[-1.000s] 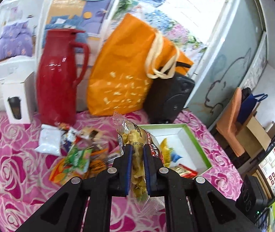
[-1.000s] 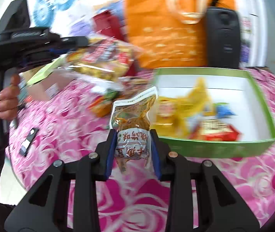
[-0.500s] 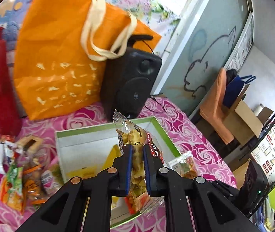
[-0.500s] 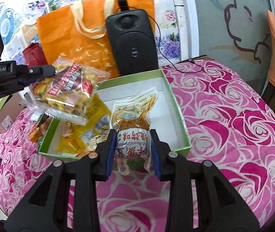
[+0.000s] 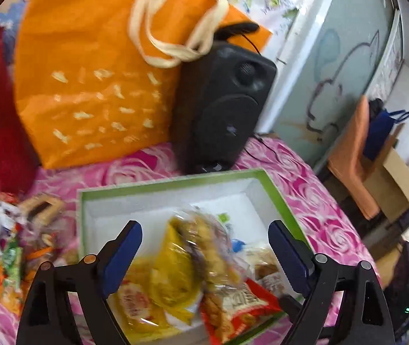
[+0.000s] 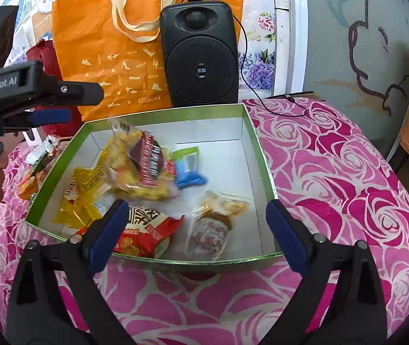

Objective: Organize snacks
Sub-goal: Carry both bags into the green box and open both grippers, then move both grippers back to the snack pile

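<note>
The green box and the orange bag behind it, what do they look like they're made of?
The box looks like cardboard: thin straight walls, folded corners, matte white inside with a slightly shiny green outside. The bag seems to be non-woven fabric or coated paper, hard to tell: matte orange, soft creases, printed shoe pattern, cream cloth-like handles.

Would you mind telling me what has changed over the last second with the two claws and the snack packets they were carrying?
Both claws swung over the green-rimmed white box and opened. The left claw dropped its clear packet of yellow crisps onto the snacks inside; the right claw released its clear packet of brown snack near the front wall. The orange tote bag, black speaker and loose snack pile stayed put.
</note>
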A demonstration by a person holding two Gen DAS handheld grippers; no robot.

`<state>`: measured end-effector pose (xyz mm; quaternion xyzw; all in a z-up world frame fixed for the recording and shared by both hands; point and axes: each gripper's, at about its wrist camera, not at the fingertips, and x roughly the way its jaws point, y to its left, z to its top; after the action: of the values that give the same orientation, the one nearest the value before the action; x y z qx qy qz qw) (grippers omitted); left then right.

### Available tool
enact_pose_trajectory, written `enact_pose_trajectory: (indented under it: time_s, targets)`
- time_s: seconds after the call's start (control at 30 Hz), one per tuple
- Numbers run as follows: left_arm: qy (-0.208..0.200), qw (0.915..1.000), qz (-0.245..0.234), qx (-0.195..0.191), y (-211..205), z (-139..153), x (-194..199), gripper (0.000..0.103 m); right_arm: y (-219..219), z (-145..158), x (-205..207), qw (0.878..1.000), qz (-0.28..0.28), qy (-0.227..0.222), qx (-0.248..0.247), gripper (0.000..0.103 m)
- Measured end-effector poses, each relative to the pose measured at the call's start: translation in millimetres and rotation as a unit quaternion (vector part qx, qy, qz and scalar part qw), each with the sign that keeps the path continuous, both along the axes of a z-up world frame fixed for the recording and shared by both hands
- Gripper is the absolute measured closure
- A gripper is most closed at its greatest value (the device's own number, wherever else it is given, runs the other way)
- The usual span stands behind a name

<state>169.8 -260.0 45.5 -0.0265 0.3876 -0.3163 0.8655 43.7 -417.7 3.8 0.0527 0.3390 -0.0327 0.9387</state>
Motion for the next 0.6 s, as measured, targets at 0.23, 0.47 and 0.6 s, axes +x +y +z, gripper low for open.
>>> enact_pose_trajectory:
  time_s: [0.23,0.47,0.6]
  targets:
    - [-0.009,0.9997,0.005,0.024,17,5,-5,0.012,8,4,-4,1.0,-0.014,0.01,0.0,0.003]
    - [-0.011,0.9995,0.01,0.029,53,25,-24,0.012,42,37,-19,1.0,0.012,-0.009,0.005,0.001]
    - [-0.029,0.9988,0.024,0.029,96,41,-42,0.012,76,53,-30,0.998,0.049,-0.029,0.004,0.001]
